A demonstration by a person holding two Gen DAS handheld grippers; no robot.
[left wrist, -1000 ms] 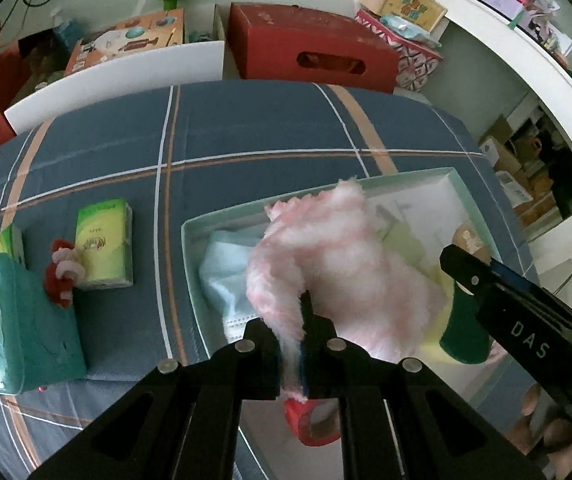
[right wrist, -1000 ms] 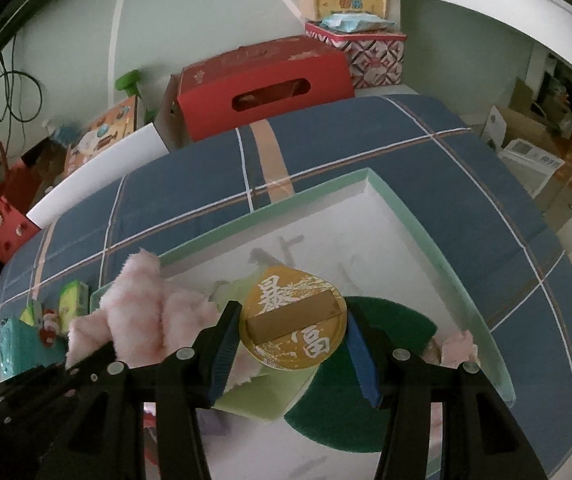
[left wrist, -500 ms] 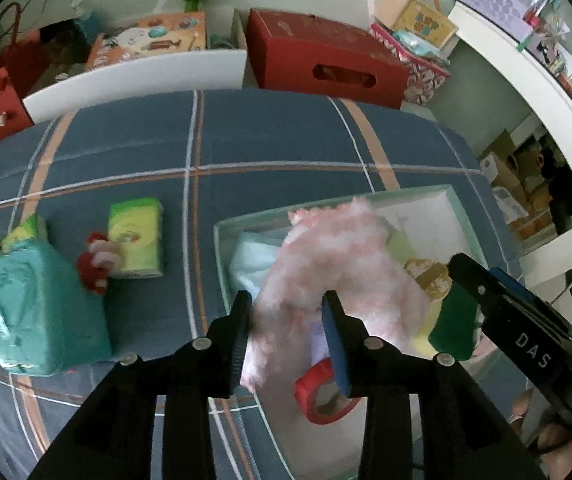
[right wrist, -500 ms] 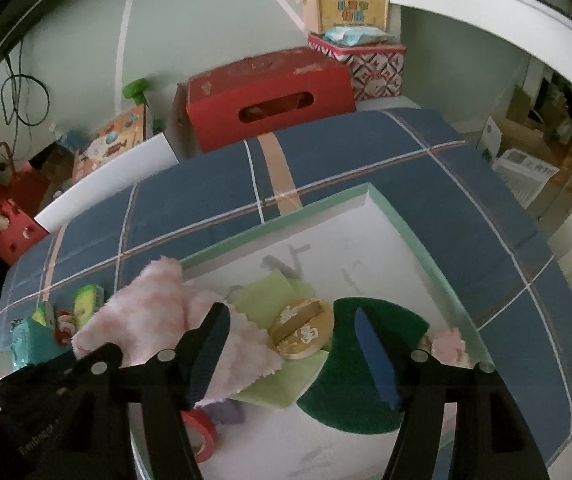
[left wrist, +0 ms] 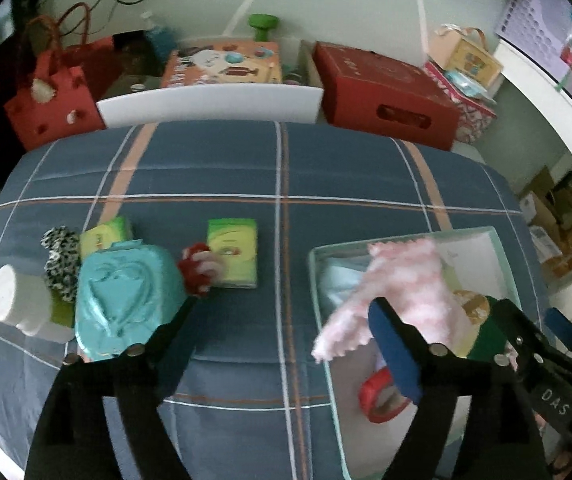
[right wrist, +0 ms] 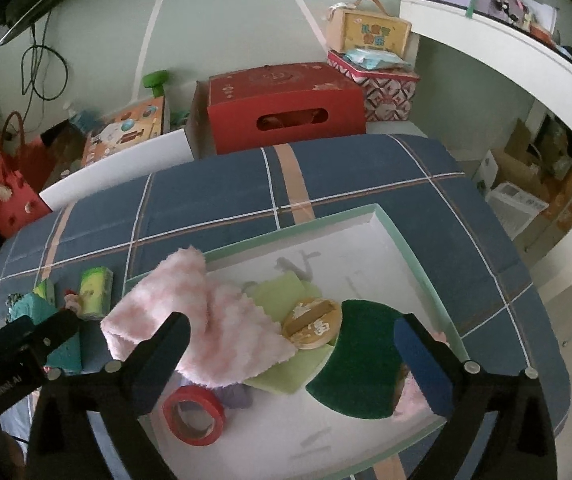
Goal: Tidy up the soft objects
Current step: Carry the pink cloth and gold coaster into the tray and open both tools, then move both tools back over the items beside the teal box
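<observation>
A pink fluffy cloth (left wrist: pixel 410 284) lies in the pale green tray (left wrist: pixel 406 236), its corner hanging over the near left rim. My left gripper (left wrist: pixel 281 320) hovers above the tray's left edge, its jaws opening, with nothing pressed between them. In the right wrist view the pink cloth (right wrist: pixel 205 320) rests beside a gold round disc (right wrist: pixel 314 322), a light green cloth (right wrist: pixel 281 292) and a dark green round pad (right wrist: pixel 358 352). My right gripper (right wrist: pixel 292 340) hangs over them, jaws opening wide and holding nothing.
On the blue plaid cover left of the tray sit a teal wipes pack (left wrist: pixel 125 300), a green tissue pack (left wrist: pixel 233 252), a small red plush (left wrist: pixel 197 268), a leopard scrunchie (left wrist: pixel 61 264) and a white jar (left wrist: pixel 17 304). A red tape roll (right wrist: pixel 193 408) lies in the tray. A red box (right wrist: pixel 286 108) stands behind.
The left gripper let go of the pink cloth, opened and rose; the cloth dropped into the tray. The right gripper released the gold disc, opened wide and lifted away.
</observation>
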